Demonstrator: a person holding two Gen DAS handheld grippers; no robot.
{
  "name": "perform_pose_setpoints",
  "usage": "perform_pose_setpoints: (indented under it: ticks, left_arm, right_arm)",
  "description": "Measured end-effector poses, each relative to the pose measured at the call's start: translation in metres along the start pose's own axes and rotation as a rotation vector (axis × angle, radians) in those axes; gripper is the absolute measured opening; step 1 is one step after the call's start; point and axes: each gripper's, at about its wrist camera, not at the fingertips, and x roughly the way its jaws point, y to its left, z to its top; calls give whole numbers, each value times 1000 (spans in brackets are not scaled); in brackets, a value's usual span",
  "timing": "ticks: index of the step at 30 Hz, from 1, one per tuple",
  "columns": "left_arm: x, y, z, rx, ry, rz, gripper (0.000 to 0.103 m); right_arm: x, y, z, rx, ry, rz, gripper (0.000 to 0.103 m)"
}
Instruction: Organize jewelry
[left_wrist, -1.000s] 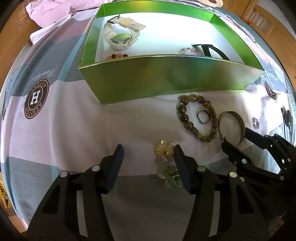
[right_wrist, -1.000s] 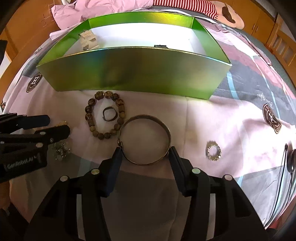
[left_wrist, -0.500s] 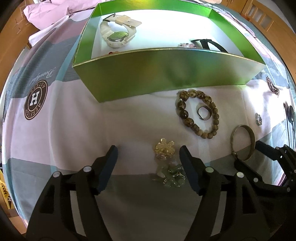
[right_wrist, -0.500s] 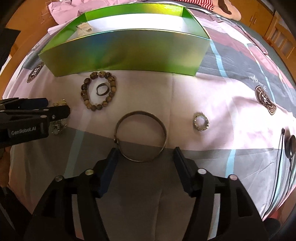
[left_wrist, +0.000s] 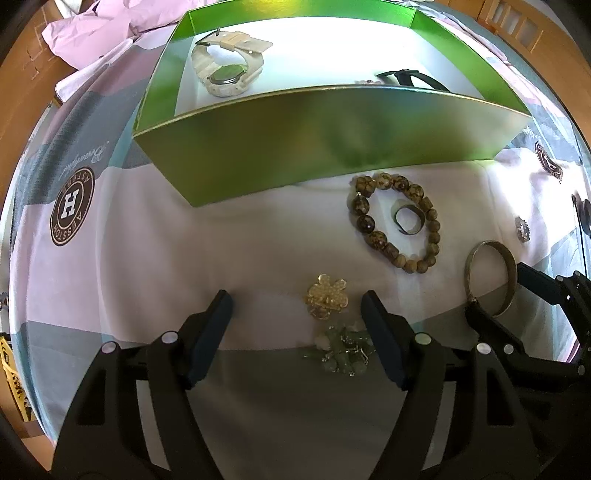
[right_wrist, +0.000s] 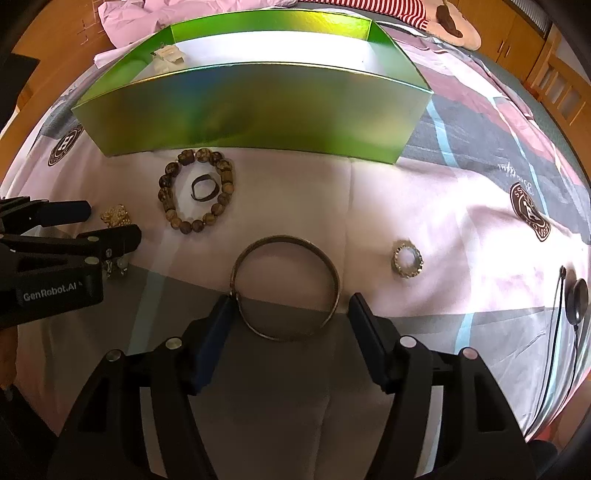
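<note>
Left wrist view: the left gripper (left_wrist: 295, 314) points down at the bed sheet (left_wrist: 147, 258), its fingers (left_wrist: 218, 314) apart and opening. Between them, untouched, lie a gold flower brooch (left_wrist: 327, 295) and a green bead cluster (left_wrist: 343, 349). Farther right sit a wooden bead bracelet (left_wrist: 395, 221) around a dark ring (left_wrist: 408, 218). The green box (left_wrist: 314, 147) beyond holds a cream watch (left_wrist: 229, 70) and what may be a black strap (left_wrist: 410, 77).

Right wrist view: the right gripper (right_wrist: 290, 321) has fingers (right_wrist: 218, 325) apart, with a metal bangle (right_wrist: 284, 288) flat on the sheet between them; the left one seems just touching it. A small round brooch (right_wrist: 406, 260) lies to the right.
</note>
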Motion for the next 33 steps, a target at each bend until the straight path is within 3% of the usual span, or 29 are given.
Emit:
perform_pose_setpoints:
  ticks: [22, 28, 33]
  left_arm:
    - [-2, -5, 0, 26, -15, 15, 67]
    - [-4, -14, 0, 54, -33, 15, 57]
    - [-7, -21, 0, 70, -46, 2, 42]
  right_arm:
    - [0, 1, -3, -11, -15, -10, 67]
    - [1, 1, -2, -11, -16, -12, 68]
    - [3, 1, -1, -11, -19, -12, 68]
